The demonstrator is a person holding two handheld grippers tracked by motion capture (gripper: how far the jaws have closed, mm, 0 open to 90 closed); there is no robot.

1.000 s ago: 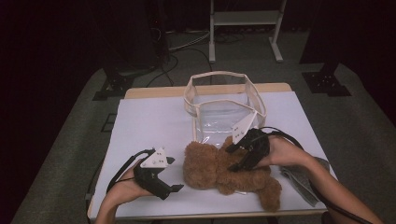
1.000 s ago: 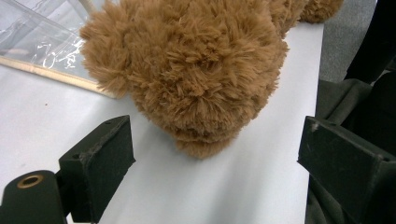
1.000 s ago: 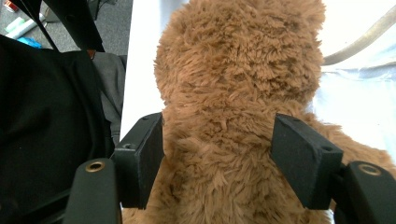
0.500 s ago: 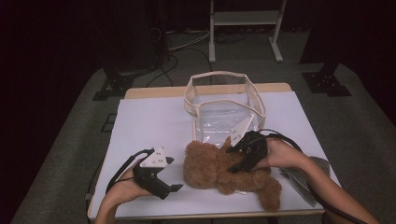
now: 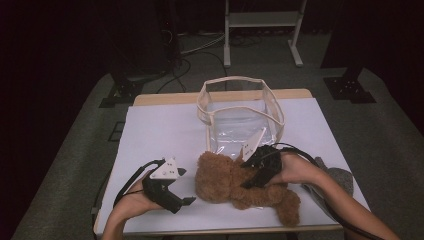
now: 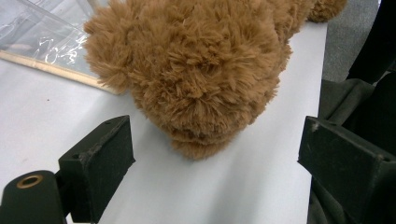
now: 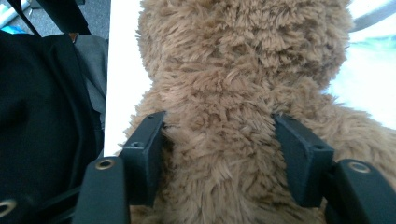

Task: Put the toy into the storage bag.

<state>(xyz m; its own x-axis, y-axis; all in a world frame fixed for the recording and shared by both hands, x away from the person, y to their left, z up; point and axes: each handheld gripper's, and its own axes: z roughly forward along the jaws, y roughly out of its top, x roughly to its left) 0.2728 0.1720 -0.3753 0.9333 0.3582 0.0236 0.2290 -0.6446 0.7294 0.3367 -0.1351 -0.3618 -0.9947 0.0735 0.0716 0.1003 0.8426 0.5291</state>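
A brown plush teddy bear [image 5: 235, 181] lies near the front edge of the table [image 5: 160, 130], a flat white top with a pale wooden strip showing along its far edge. The bear's fur is long, shaggy and matted into tufts, and its shape is all rounded lumps: a ball of a head toward the left, a thick body, a stubby leg reaching toward the front right corner. Behind it, toward the middle of the far edge, stands a bag [image 5: 240, 107] of clear glossy plastic with a cream fabric trim around its open top; its lower sheet is creased and catches the light. The right gripper [image 7: 219, 154] has its black, blocky jaws sunk into the fur on either side of the bear's body, having just been closing; the pile swells over both pads, so it grips the bear. In the high view the hand and gripper cover the bear's middle. The left gripper [image 6: 215, 163] rests near the front left corner with its jaws spread wide, the bear's fuzzy head just ahead of them and touching neither pad. Its right jaw is cut off by the frame. The bear's face cannot be made out in any view.
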